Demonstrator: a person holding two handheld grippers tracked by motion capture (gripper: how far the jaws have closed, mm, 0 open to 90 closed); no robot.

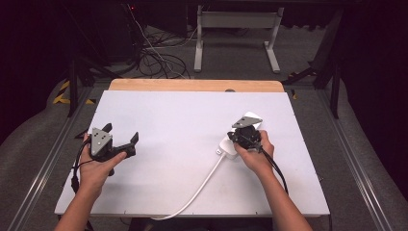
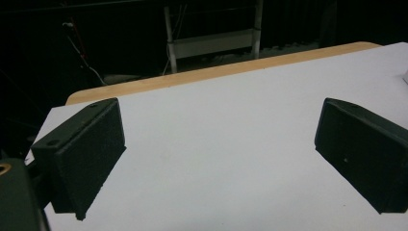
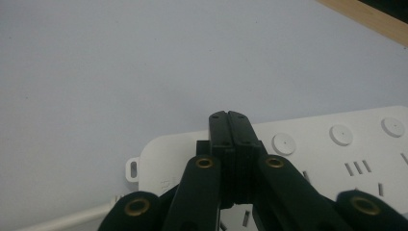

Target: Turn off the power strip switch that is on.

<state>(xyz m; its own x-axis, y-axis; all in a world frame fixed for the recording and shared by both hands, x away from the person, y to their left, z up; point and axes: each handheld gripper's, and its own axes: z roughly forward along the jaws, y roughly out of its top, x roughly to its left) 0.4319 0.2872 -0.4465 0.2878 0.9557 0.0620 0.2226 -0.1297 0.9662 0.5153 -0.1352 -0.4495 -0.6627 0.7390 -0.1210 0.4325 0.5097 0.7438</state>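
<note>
No legible writing on power strip (image 3: 308,144), seemingly.

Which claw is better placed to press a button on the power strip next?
Probably the right claw: its jaws are shut and sit directly over the power strip, beside its round buttons. The left claw is open, far across the table.

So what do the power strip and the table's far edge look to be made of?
Power strip: apparently white moulded plastic, smooth and matte, with round buttons and cut socket slots. Table's far edge: looks like light wood or wood laminate, tan, under a matte white top sheet.
</note>
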